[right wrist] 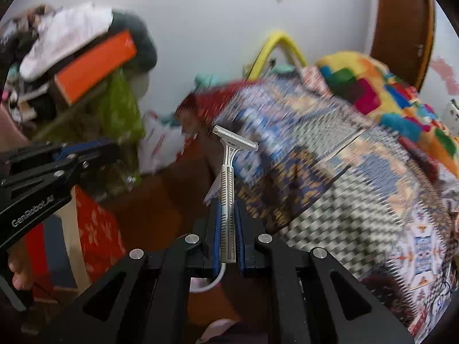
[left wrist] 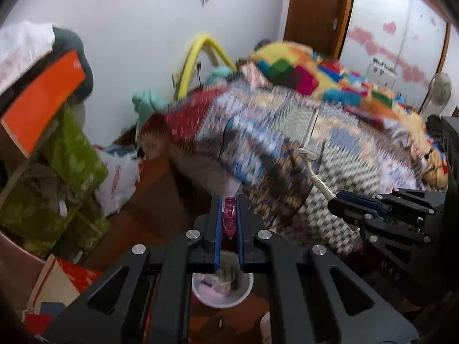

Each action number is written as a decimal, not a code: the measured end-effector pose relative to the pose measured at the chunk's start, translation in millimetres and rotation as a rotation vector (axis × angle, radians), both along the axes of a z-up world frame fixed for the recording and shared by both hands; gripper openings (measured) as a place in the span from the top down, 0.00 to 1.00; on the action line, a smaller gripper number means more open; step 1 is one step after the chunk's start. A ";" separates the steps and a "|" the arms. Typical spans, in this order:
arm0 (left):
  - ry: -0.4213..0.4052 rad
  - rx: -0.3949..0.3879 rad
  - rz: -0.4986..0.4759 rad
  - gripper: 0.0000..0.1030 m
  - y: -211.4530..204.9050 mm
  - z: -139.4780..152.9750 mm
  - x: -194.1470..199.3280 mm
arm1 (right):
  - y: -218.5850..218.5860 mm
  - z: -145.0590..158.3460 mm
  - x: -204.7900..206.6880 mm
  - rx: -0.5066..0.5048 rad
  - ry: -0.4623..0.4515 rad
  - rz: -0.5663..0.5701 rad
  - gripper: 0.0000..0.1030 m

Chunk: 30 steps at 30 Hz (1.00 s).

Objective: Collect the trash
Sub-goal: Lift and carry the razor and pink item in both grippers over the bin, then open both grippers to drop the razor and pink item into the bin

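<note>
A bed under a patchwork quilt (right wrist: 330, 157) fills the right, with green boxes (left wrist: 66, 172) stacked left and a white bowl of scraps (left wrist: 222, 289) directly beneath the left gripper (left wrist: 229, 218). Its jaws grip a crumpled pink plastic wrapper (left wrist: 229, 219). The right gripper (right wrist: 228, 229) has its jaws clamped on a grey disposable razor (right wrist: 228, 183), handle lengthwise along them, head pointing away towards the bed.

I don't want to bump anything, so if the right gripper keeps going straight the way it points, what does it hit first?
Probably the patterned bedspread hanging over the bed edge: the disposable razor clamped in the right gripper points at it. Blur makes depth uncertain.
</note>
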<state>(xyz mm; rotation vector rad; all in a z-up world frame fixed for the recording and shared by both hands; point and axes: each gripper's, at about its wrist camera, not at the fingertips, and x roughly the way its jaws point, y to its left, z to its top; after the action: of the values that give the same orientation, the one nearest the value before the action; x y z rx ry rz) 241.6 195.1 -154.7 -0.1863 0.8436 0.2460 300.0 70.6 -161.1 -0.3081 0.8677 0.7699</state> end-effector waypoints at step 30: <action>0.453 -0.343 0.076 0.92 57.9 -221.8 28.8 | 90.2 -199.9 24.6 -0.327 0.473 0.211 0.91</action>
<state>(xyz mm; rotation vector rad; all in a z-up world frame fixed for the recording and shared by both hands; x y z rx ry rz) 270.3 253.1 -376.5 -0.4965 1.3297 0.2165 324.6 160.8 -361.0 -0.5244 1.4295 0.9137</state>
